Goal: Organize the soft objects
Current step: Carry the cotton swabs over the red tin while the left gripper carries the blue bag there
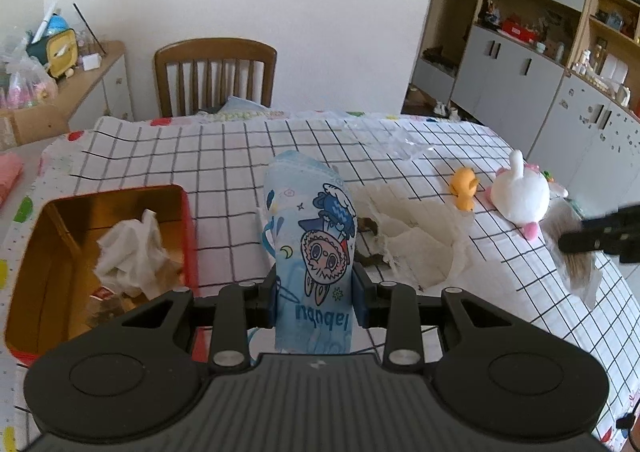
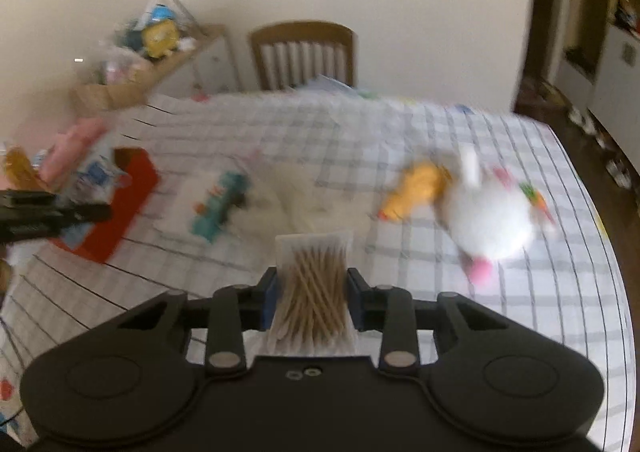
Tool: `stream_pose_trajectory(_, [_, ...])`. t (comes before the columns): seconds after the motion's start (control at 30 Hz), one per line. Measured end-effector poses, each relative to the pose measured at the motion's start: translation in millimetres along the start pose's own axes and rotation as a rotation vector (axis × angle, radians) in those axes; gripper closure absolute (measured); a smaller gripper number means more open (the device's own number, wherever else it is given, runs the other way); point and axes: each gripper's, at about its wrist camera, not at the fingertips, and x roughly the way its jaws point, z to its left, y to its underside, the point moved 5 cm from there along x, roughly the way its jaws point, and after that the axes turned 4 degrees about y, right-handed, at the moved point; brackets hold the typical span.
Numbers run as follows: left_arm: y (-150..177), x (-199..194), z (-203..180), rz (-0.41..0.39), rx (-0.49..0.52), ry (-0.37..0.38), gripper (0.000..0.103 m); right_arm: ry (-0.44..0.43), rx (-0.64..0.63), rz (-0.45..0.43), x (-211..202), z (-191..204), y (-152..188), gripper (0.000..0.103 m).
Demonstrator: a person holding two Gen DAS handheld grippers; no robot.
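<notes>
your left tool (image 1: 316, 294) pinches a blue cartoon-printed tissue pack (image 1: 310, 248) between its two blue pads, the pack standing upright above the checked desk (image 1: 224, 155); at ten o'clock from the pack sits an open red tin (image 1: 191, 228) with a gold inside, holding a crumpled white tissue (image 1: 132, 252) and other scraps too small to tell apart; at two o'clock lies a torn sheet of white paper (image 1: 416, 248), and farther toward three o'clock an orange duck toy (image 1: 464, 187) stands just beside a white plush rabbit (image 1: 520, 195) near the desk's edge

your right tool (image 2: 312, 302) is pressed onto a clear packet of cotton swabs (image 2: 314, 288), wooden sticks showing through the wrap; this view is blurred, yet the rabbit (image 2: 488, 219) shows at one o'clock touching the duck (image 2: 416, 187), a teal toy (image 2: 220, 203) lies on the paper at eleven o'clock, and the red tin (image 2: 124, 207) sits at ten o'clock with the left tool (image 2: 60, 211) just over it; a wooden chair (image 2: 302, 53) stands at twelve o'clock behind the desk (image 2: 540, 292)
</notes>
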Motion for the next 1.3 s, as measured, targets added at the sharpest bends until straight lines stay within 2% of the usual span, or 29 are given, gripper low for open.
stream_pose_trajectory(0.07, [-1.3,-5.9,7.1,-0.007,-0.006,-0.016,0.070,-0.037,-0.035,-0.024,-1.7,18.7,-16.2,0.069])
stream_pose_trajectory(0.3, [-2.0,-24.9,38.7,-0.016,-0.043,-0.082,0.070,-0.171,-0.104,-0.025,18.8,90.4,-61.2,0.069])
stream_pose_trajectory(0.63, [4.0,-45.5,91.6,-0.003,-0.102,-0.179,0.070,-0.292,-0.199,-0.003,49.5,185.1,-90.9,0.069])
stream_pose_trajectory(0.97, [5.2,-32.5,146.9,0.061,-0.132,-0.278,0.070,-0.337,-0.206,0.033,97.5,239.9,-117.3,0.069])
stream_pose_trajectory(1.3, [6.6,10.2,173.4,0.173,-0.156,-0.270,0.070,-0.303,-0.228,0.096,162.9,279.0,-125.1,0.069])
